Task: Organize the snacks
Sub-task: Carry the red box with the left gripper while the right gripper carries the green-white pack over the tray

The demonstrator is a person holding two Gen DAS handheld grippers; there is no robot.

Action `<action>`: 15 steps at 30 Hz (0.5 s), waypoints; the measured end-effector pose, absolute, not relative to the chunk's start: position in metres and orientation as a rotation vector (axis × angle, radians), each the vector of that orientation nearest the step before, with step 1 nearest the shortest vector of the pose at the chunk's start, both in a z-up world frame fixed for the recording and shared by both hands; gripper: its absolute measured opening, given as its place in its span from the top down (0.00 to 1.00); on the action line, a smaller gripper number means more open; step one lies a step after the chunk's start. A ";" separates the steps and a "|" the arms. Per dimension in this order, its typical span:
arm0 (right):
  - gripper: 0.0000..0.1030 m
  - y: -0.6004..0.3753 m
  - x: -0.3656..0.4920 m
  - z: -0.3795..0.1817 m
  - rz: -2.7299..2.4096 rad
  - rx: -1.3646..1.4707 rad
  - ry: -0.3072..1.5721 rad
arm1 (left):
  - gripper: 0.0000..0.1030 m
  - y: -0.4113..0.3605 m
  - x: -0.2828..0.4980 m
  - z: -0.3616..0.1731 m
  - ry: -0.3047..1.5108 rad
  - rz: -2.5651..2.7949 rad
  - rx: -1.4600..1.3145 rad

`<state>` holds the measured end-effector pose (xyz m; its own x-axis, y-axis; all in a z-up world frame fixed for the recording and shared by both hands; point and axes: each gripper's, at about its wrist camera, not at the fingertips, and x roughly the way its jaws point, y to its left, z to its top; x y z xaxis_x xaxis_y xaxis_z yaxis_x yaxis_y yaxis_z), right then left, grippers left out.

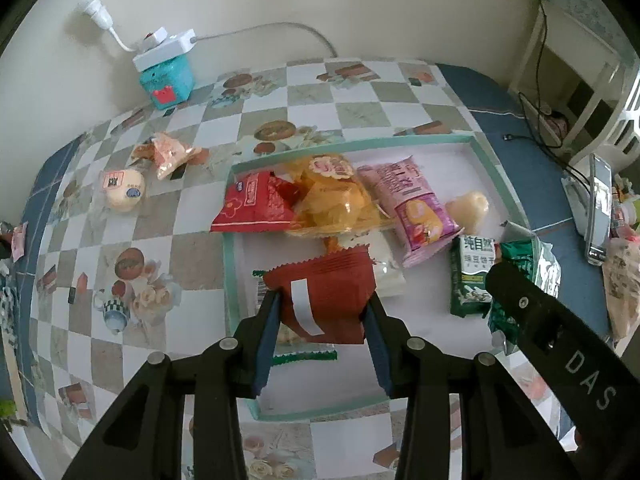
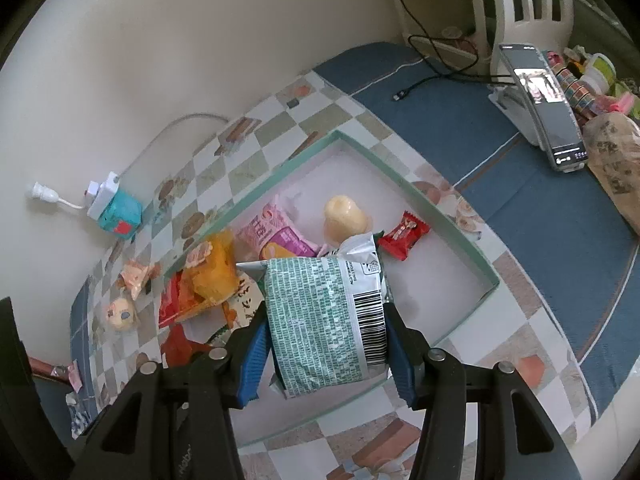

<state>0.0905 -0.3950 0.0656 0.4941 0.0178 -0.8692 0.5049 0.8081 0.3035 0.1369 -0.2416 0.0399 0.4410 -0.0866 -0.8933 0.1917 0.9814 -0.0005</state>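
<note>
My left gripper [image 1: 322,312] is shut on a dark red snack packet [image 1: 324,292] and holds it over the near part of a shallow green-rimmed tray [image 1: 229,264]. My right gripper [image 2: 328,344] is shut on a green-and-white snack bag [image 2: 324,320] above the same tray [image 2: 448,224]. In the tray lie a red packet [image 1: 256,204], an orange chip bag [image 1: 336,200], a pink packet [image 1: 412,208], a pale yellow bun [image 1: 468,208] and a small red candy [image 2: 404,236]. The right gripper with its green bag [image 1: 520,268] shows at the right of the left wrist view.
On the checked tablecloth left of the tray lie a round yellow bun [image 1: 122,190] and a peach packet [image 1: 170,152]. A teal box with a white power strip [image 1: 166,76] stands by the wall. A phone on a stand [image 2: 540,100] and a cable lie on the blue cloth at right.
</note>
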 end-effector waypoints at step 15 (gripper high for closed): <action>0.46 -0.392 0.093 0.060 -0.321 0.579 1.055 | 0.58 -0.230 0.138 0.043 1.124 -0.175 0.065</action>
